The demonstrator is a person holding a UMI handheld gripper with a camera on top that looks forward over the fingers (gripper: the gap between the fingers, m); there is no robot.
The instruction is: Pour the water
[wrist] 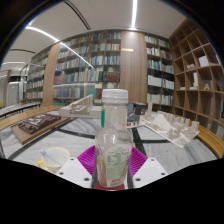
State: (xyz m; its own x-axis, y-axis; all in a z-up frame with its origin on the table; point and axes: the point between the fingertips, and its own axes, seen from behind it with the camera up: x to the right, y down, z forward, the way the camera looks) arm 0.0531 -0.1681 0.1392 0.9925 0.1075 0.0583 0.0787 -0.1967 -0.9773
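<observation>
A clear plastic bottle (113,150) with a white cap and a pale printed label stands upright between my fingers, lifted above the table. My gripper (112,162) is shut on the bottle, with the pink pads (88,158) pressed against its lower sides. The bottle's base has a red band right at the fingers. A small clear dish (56,156) sits on the white table (70,135) to the left of the fingers.
A rack of glass cups (172,127) stands on the table at the right. A dark tray with objects (38,124) lies on a wooden bench at the left. Tall bookshelves (95,65) fill the background, with wooden shelving (200,75) at the right.
</observation>
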